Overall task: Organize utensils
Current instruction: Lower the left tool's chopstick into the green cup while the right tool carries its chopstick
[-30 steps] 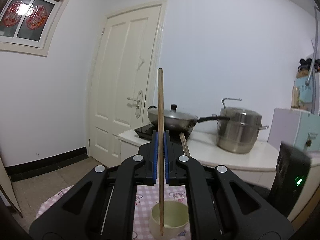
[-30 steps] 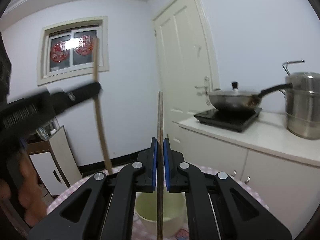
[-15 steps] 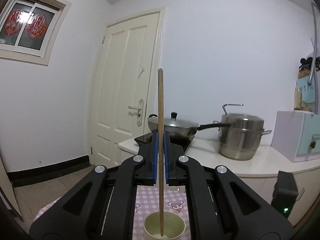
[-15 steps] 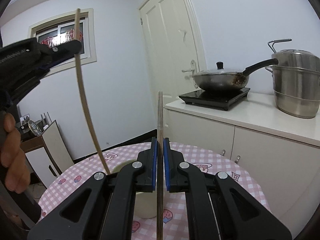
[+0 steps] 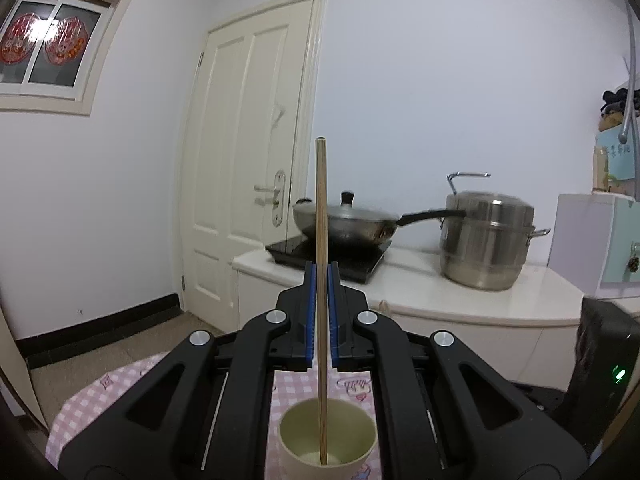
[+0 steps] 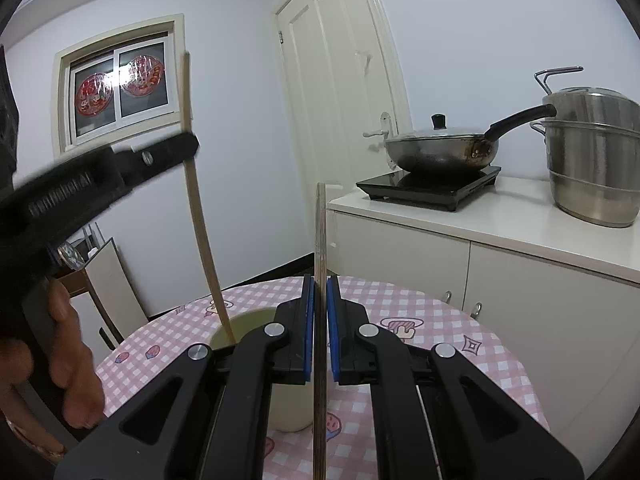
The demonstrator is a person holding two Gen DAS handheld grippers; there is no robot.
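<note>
My left gripper (image 5: 321, 280) is shut on a wooden chopstick (image 5: 321, 200) held upright, its lower end down inside a cream cup (image 5: 352, 428) on the pink checked tablecloth (image 5: 120, 384). In the right wrist view the left gripper (image 6: 188, 148) comes in from the left, its chopstick (image 6: 198, 208) slanting into the cup (image 6: 244, 320). My right gripper (image 6: 320, 292) is shut on a second chopstick (image 6: 320, 232), upright, just this side of the cup. The gripper's body hides most of the cup.
A person's hand (image 6: 68, 360) holds the left gripper. Behind the round table (image 6: 440, 320) runs a white counter (image 6: 520, 232) with an induction hob (image 6: 432, 188), a lidded wok (image 6: 440, 148) and a steel steamer pot (image 6: 592, 160). A closed door (image 5: 248, 184) stands beyond.
The left gripper has sunk, and its chopstick's lower end has gone down into the cup. The right gripper has dropped and tilted down, so more of the tablecloth shows.
</note>
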